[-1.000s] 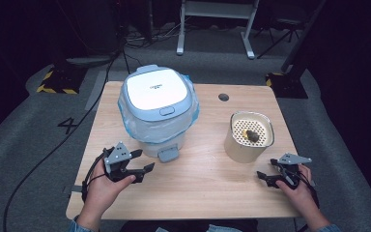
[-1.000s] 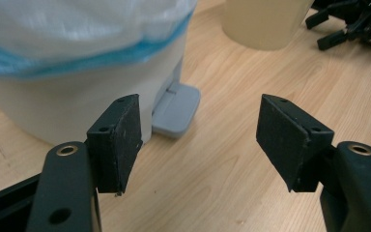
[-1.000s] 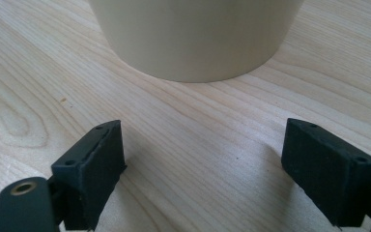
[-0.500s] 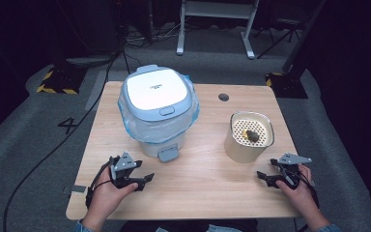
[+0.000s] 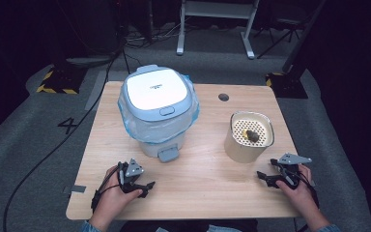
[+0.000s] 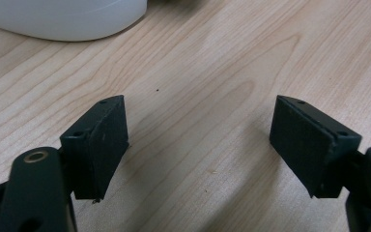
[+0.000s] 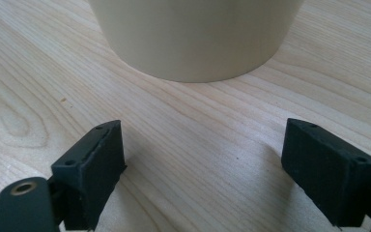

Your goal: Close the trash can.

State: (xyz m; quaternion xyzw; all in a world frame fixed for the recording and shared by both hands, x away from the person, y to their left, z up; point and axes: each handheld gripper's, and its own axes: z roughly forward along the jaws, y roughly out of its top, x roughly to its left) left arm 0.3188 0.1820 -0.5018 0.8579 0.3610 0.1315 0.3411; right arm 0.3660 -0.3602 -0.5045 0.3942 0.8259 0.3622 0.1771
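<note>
Standing wide with nothing between them, both grippers' jaws rest low; beige cup (image 7: 195, 38) just beyond right gripper (image 7: 203, 179)

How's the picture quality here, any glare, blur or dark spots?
High view: table evenly lit, room behind dark, bin lid washed out white. Left gripper view: wood grain sharp, soft shadows under the fingers. Right gripper view: the close cup slightly soft.

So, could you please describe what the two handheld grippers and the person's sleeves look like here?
Both are black two-jaw tools. The left gripper and right gripper each carry a grey three-cornered plate on top and trail thin black cables over the hands. Up close, the fingers are flat rectangular black pads with small screw holes, on arms with brass-coloured pivots. The sleeves look blue.
</note>
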